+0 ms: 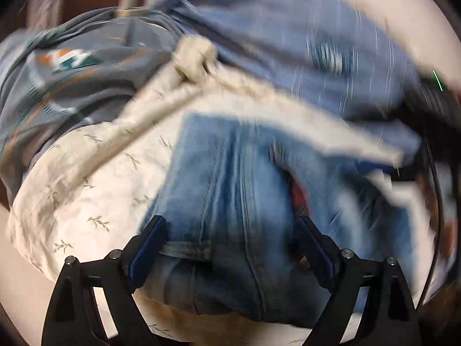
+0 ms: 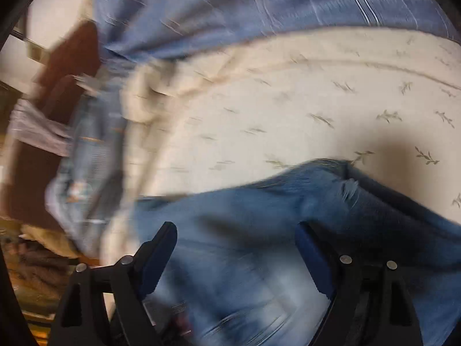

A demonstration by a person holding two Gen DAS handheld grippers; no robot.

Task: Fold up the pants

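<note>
The fingers (image 1: 149, 239) of the left gripper (image 1: 230, 236) are spread wide, with the waist end of the jeans (image 1: 230, 178) lying between and beneath them; a belt loop sits just beside the left pad, but no pinch on the cloth can be made out. The fingers (image 2: 161, 248) of the right gripper (image 2: 239, 248) are likewise set wide apart above a blurred stretch of the same jeans (image 2: 259, 225), and nothing is seen clamped between them. The jeans are spread across a cream bedsheet (image 1: 95, 201) printed with small leafy sprigs, seen again in the right wrist view (image 2: 288, 109), where a frayed hem of the denim rests on it at the right. Behind the jeans, the far side of the bed is crowded: a blue striped cloth (image 1: 288, 43) is heaped there, also shown across the top of the right wrist view (image 2: 230, 5), and a grey garment with a teal and orange print (image 1: 72, 66) is piled to the left of it. A rumpled cream fold of bedding (image 1: 196, 57) is bunched between these and the jeans. A dark object with a thin cable (image 1: 435, 173) is seen at the right edge of the left wrist view; it is too blurred to be identified. Dark brown furniture (image 2: 43, 132) is seen past the edge of the bed.
</note>
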